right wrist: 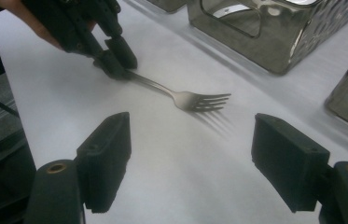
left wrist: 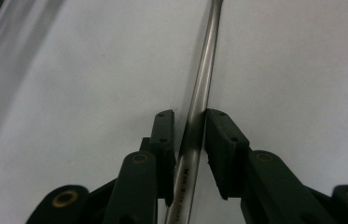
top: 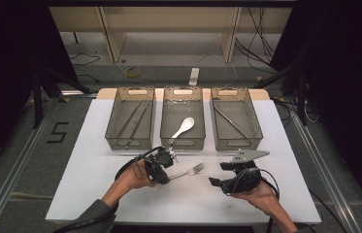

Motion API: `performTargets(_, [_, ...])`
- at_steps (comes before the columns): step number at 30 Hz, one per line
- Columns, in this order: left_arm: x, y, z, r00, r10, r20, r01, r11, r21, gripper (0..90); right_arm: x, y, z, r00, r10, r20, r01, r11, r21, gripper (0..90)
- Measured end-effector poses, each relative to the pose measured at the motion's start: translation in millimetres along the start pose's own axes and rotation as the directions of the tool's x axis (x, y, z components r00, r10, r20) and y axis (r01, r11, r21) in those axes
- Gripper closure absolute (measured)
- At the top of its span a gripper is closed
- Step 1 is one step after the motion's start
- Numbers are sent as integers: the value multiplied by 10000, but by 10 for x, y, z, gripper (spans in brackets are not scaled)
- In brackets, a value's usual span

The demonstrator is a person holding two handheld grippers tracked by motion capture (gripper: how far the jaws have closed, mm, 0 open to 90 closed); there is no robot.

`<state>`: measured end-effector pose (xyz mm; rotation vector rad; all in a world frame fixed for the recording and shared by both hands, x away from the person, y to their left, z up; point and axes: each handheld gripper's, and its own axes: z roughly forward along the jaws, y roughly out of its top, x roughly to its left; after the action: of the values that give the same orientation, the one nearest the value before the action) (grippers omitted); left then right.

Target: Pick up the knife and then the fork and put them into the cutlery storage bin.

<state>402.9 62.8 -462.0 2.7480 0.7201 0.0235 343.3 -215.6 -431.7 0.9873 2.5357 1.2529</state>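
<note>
- Left claw (top: 165, 171): pinches the handle of the fork (top: 191, 170) near its end; in the left gripper view the steel handle (left wrist: 198, 109) runs straight out between the two jaws, which press on it from both sides. A grip this far back leaves the tines free and lets the fork be swung by its long axis.
- Fork: lies low over the white table (top: 96, 145), just in front of the middle basket (top: 182, 141), tines pointing toward the right claw (top: 221, 173). Whether the tines rest on the table or hang just above it is hard to tell; the shadow under them in the right gripper view (right wrist: 195, 101) suggests a slight lift.
- Right claw: spread wide and holding nothing, its jaws framing the fork head from near by, probably ready to steady it or take it over.
- Three mesh baskets stand side by side at the far edge of the table, apparently one per kind of cutlery: the middle one holds a white spoon (top: 183, 127), and the right basket (top: 234, 141) and the left basket (top: 130, 141) hold long thin pieces.
</note>
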Motion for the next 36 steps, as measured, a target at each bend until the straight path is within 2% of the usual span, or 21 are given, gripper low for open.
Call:
performTargets(2, [-9, -4, 2, 10000, 35, -48, -35, 10000, -56, 736, -1, 1, 5, 10000, -4, -4, 4, 10000, 19, 294])
performTargets(4, [-26, -5, 0, 9996, 236, -183, -236, 9997, 14, 747, -3, 2, 7, 10000, 0, -2, 0, 10000, 28, 294])
performTargets(7, [-26, -12, 2, 9995, 270, -136, -271, 9996, -74, 767, 2, 5, 2, 10000, 0, 21, 0, 10000, 23, 294])
performTargets(10, [-46, -10, 4, 9986, 480, -231, -482, 9988, -76, 779, 1, 5, -3, 10000, -8, 29, 8, 10000, 19, 294])
performTargets(11, [-47, -8, 0, 9979, 605, -227, -605, 9982, -20, 785, 0, 5, -3, 10000, -13, 37, 13, 10000, 24, 295])
performTargets(14, [-15, -31, 2, 9984, 571, -3, -571, 9981, -244, 805, -4, 5, -3, 10000, 34, 26, -34, 10000, 26, 295])
performTargets(16, [-46, -29, -1, 9968, 771, -203, -775, 9968, -207, 807, -2, 6, -2, 10000, 36, 32, -36, 10000, 20, 295])
performTargets(21, [-33, -58, -5, 9986, 514, -89, -518, 9974, -506, 809, 1, 11, 1, 10000, 25, -17, -25, 10000, 13, 296])
performTargets(24, [-44, -56, -24, 9985, 556, 18, -554, 9974, -459, 810, -6, 12, 0, 10000, 35, -59, -35, 10000, -51, 297])
performTargets(30, [-63, -56, -98, 9983, 581, -27, -581, 9966, -592, 810, 2, 17, 5, 10000, 4, -98, -4, 10000, -66, 298])
performTargets(34, [-97, -52, -188, 9981, 613, 36, -609, 9954, -742, 810, 47, 47, 20, 9996, -225, -193, 221, 9995, -221, 299])
performTargets(36, [-122, -47, -230, 9976, 674, 153, -661, 9951, -739, 809, 95, 74, 36, 9986, -488, -219, 480, 9983, -328, 299])
